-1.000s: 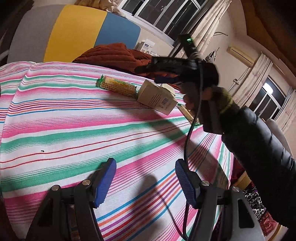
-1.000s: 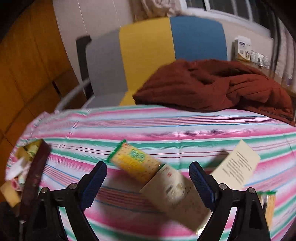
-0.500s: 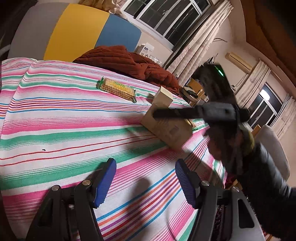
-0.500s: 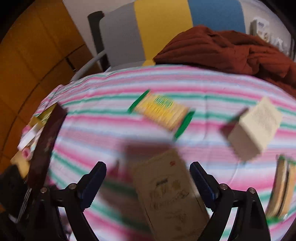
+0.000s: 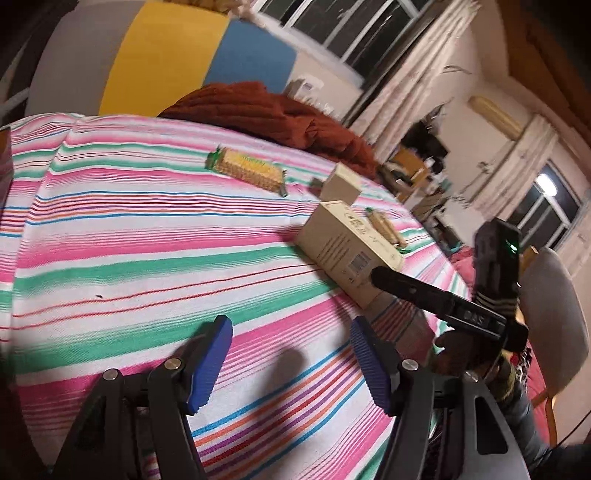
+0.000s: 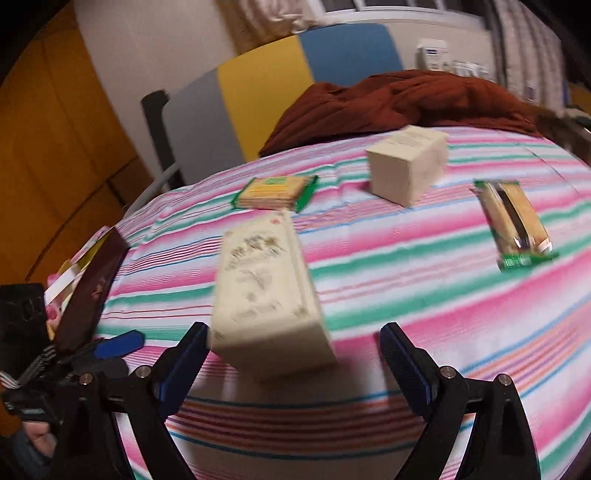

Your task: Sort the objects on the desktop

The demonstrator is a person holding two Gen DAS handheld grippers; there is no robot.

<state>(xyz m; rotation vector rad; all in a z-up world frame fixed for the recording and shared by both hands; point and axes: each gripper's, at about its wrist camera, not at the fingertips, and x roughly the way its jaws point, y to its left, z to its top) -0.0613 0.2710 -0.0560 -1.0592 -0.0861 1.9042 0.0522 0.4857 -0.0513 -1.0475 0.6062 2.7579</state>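
A cloth (image 5: 110, 229) striped in pink, green, white and blue covers the whole work surface. In the right wrist view, going left to right: a dark brown flat case (image 6: 92, 284) leans over a heap of small packets at the left edge, with the left gripper (image 6: 110, 345) just below it; a green-edged cracker pack (image 6: 275, 192) lies toward the far side; a long cream box (image 6: 264, 291) lies flat in the foreground; a smaller cream box (image 6: 408, 168) sits farther back; a second cracker pack (image 6: 515, 225) lies at the right. Behind the surface stand a chair back in grey, yellow and blue panels (image 6: 266, 96) and a rust-red blanket (image 6: 399, 103), with orange wood panelling on the left. The left wrist view adds windows (image 5: 332, 29) with pale curtains and a cluttered room corner.

The right gripper (image 6: 291, 363) has its blue pads spread wide; the long box lies ahead of and partly between them, and I cannot tell whether the left pad touches its corner. The left gripper's jaws stand partly open over bare cloth, holding nothing.

A second ago the long box lay far off against the first cracker pack; now it lies apart from it, nearer the front edge. The right gripper has dropped from mid-air to the right, low by the box.
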